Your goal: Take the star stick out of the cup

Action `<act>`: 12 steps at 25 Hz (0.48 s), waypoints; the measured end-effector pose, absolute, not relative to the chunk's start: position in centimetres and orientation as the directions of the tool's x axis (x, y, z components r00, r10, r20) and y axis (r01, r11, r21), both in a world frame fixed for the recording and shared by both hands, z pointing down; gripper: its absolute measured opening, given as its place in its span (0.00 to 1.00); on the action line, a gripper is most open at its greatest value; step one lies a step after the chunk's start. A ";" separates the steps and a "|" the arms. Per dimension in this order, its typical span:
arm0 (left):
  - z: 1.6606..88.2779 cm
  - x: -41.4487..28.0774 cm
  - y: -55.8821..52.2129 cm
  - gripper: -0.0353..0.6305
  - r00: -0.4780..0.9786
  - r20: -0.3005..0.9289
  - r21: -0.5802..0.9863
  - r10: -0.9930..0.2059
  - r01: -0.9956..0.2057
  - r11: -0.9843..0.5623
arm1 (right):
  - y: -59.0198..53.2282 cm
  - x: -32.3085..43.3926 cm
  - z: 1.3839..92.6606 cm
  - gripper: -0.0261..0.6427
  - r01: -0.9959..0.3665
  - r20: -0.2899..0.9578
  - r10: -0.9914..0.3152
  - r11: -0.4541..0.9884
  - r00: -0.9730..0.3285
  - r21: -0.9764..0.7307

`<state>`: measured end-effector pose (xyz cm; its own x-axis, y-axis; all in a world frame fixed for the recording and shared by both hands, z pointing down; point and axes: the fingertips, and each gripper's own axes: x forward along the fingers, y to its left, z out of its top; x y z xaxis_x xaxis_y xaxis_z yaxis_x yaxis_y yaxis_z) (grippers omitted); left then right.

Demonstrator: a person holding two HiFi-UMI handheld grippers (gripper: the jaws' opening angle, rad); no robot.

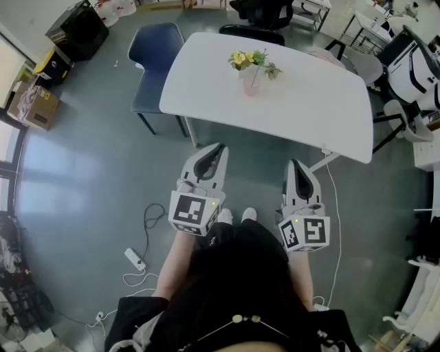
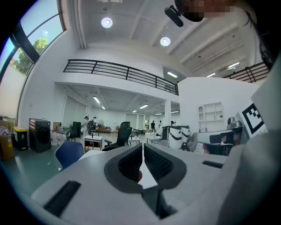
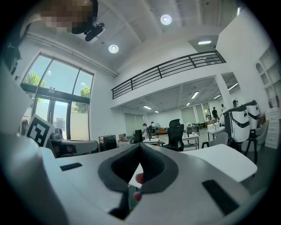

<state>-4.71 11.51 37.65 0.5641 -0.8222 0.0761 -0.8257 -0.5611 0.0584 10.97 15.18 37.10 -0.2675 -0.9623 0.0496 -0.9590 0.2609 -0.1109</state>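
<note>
A pink cup stands near the far edge of the white table. It holds yellow blooms, green leaves and a thin stick leaning right; I cannot make out a star. Both grippers hover over the floor, short of the table's near edge and well apart from the cup. My left gripper has its jaws together with nothing between them. My right gripper is shut and empty as well. A small pink patch, too small to identify, shows through the hollow behind the right jaws.
A blue chair stands at the table's left end, a black office chair behind it. A power strip with cables lies on the floor at my left. A cardboard box sits at far left; white chairs crowd the right.
</note>
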 end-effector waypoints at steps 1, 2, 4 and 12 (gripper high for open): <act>37.6 -4.7 11.6 0.08 0.565 0.076 0.058 -0.821 -0.825 -0.562 | 15.3 11.0 37.1 0.04 -0.959 0.050 -0.962 0.262 -0.269 -0.113; 37.6 -4.7 11.7 0.08 0.566 0.076 0.057 -0.821 -0.824 -0.563 | 15.4 10.9 37.1 0.04 -0.958 0.049 -0.962 0.263 -0.269 -0.115; 37.5 -4.7 11.9 0.08 0.566 0.076 0.056 -0.821 -0.824 -0.563 | 15.7 10.9 37.2 0.04 -0.957 0.047 -0.962 0.263 -0.270 -0.124; 37.4 -5.4 12.1 0.08 0.567 0.071 0.060 -0.820 -0.823 -0.564 | 15.9 10.1 37.0 0.04 -0.958 0.050 -0.962 0.262 -0.269 -0.112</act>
